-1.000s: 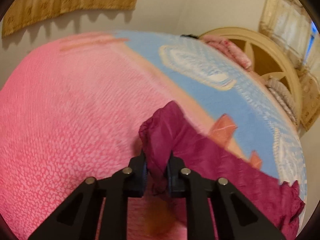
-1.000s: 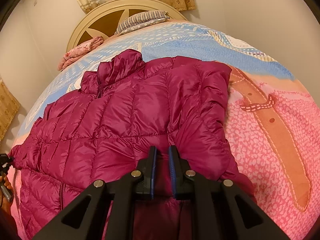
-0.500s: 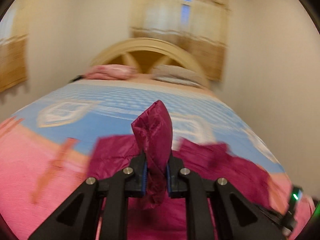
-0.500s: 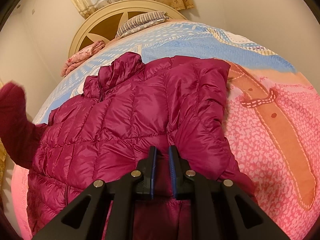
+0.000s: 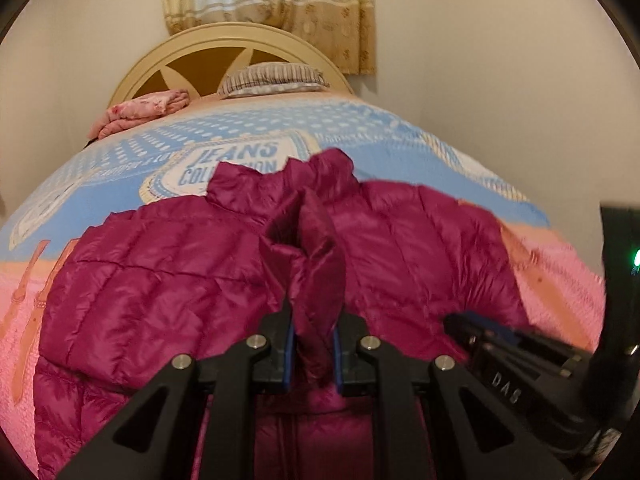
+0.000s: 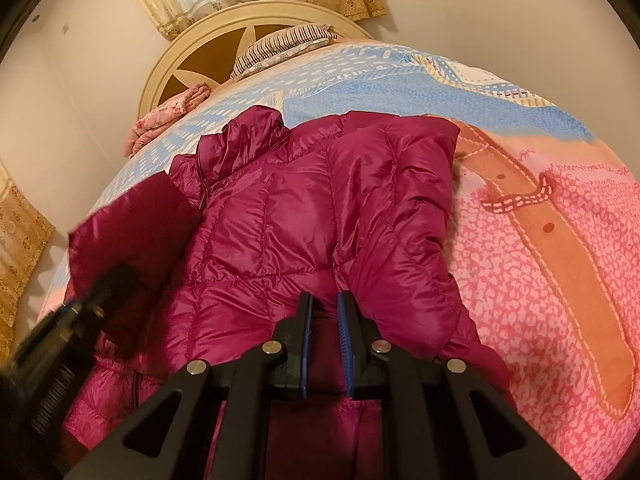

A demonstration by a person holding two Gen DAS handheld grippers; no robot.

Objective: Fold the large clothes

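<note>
Bedspread under magenta jacket

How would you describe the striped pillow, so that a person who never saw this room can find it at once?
Start from the cream, arched headboard at the far end of the bed. The striped pillow lies against its middle, on the blue part of the cover. To its left lies a folded pink floral cloth; only the pillow has thin dark and pale stripes.
</note>
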